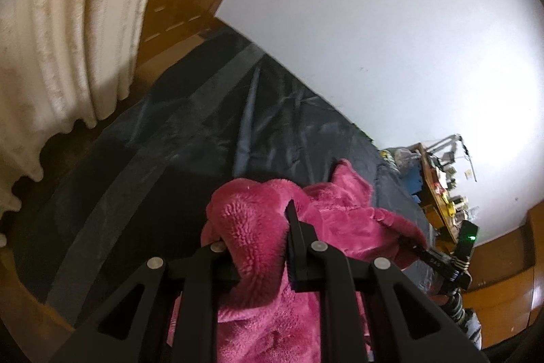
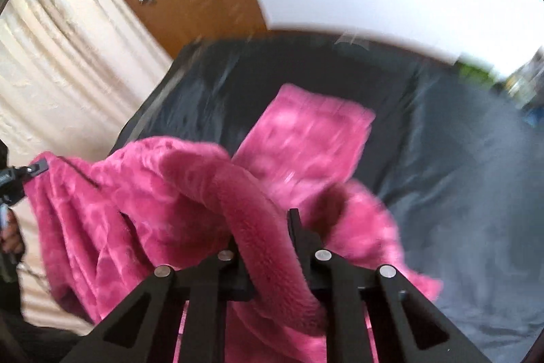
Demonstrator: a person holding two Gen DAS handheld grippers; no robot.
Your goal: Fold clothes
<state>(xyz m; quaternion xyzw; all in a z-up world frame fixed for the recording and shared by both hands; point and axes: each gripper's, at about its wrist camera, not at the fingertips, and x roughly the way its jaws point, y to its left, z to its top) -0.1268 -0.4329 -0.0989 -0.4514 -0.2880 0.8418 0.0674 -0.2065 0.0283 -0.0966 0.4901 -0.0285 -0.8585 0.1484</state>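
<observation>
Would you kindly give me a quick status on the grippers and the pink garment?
Left gripper shut on pink garment. Right gripper shut on it too. Garment partly lifted off the dark sheet. Nothing in the way.

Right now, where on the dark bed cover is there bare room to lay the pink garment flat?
Bare dark bed cover lies between the cream curtain and the pink fleece garment, and toward the white wall. In the right wrist view it is bare right of the garment. Crowded: the cluttered shelf.

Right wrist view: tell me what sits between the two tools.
Only the pink fleece garment spans that stretch: the left tool pinches its far edge, the right tool clamps a thick fold. The right wrist view shows this.
</observation>
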